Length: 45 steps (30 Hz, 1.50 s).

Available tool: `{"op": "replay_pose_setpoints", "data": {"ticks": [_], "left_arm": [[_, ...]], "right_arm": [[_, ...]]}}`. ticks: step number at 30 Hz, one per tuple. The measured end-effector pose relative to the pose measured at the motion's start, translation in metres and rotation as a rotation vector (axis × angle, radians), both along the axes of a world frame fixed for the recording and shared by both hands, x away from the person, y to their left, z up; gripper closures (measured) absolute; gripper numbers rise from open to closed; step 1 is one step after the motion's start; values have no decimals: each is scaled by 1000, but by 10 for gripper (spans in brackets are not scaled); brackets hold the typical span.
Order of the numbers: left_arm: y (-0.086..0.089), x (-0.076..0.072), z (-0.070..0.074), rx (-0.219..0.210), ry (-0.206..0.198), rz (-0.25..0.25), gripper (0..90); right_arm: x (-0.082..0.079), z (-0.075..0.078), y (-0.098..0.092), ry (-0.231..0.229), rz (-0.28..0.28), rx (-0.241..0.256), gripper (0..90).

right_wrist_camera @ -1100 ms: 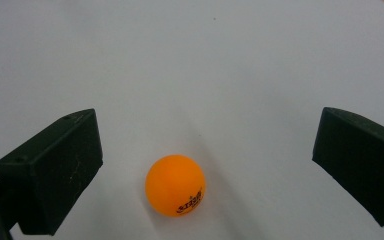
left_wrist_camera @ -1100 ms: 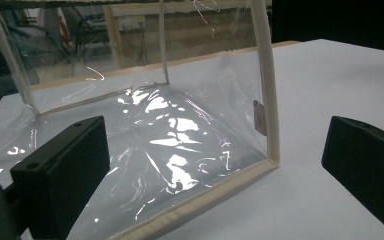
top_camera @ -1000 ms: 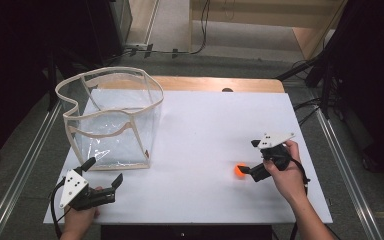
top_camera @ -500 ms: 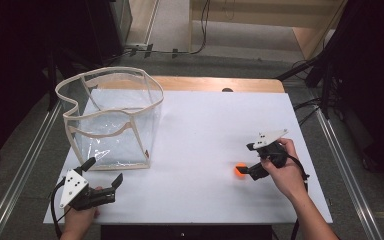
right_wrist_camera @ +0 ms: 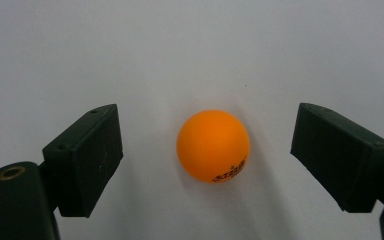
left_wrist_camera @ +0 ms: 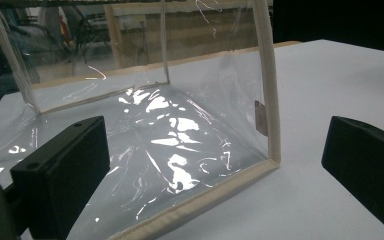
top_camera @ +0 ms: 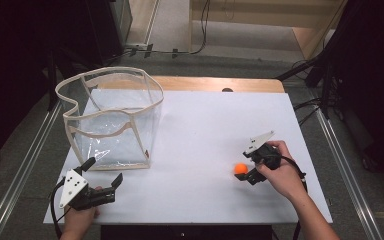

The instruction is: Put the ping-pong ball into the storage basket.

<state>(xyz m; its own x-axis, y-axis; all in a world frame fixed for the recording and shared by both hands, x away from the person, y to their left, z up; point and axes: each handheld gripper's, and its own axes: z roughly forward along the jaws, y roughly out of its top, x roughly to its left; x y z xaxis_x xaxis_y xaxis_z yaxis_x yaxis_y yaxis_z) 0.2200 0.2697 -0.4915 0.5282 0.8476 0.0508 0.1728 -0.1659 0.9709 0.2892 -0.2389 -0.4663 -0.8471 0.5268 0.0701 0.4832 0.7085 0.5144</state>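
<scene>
The orange ball carries dark print low on its side, too small to read. It rests on the white bench, between the spread jaws of the right claw, touching neither. Bare bench surrounds the ball. Well away from the ball, the left claw gapes before the clear bag.

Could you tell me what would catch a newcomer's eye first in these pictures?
Most striking is the orange ping-pong ball on the white table, lying between the wide-open jaws of the right gripper near the table's right front. Next comes the clear plastic bag with cream edging, standing open at the table's left rear. The left gripper, jaws open and holding nothing, sits just in front of the bag's near corner.
</scene>
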Motion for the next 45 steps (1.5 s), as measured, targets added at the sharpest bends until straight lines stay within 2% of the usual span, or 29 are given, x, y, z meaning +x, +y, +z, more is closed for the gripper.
{"op": "replay_pose_setpoints", "data": {"ticks": [10, 17, 25, 34, 40, 45], "left_arm": [[0, 0, 0, -2, -1, -2, 0], [0, 0, 0, -1, -2, -4, 0], [0, 0, 0, -1, -3, -6, 0], [0, 0, 0, -1, -3, -7, 0], [0, 0, 0, 2, -1, -5, 0], [0, 0, 0, 4, -2, -5, 0]], "right_arm": [[3, -11, 6, 42, 16, -76, 180], [5, -15, 7, 54, 3, -121, 254], [6, -20, 10, 75, -5, -136, 305], [9, -24, 14, 75, -20, -149, 364], [9, -23, 15, 54, -44, -164, 455], [10, -23, 13, 47, -38, -158, 472]]}}
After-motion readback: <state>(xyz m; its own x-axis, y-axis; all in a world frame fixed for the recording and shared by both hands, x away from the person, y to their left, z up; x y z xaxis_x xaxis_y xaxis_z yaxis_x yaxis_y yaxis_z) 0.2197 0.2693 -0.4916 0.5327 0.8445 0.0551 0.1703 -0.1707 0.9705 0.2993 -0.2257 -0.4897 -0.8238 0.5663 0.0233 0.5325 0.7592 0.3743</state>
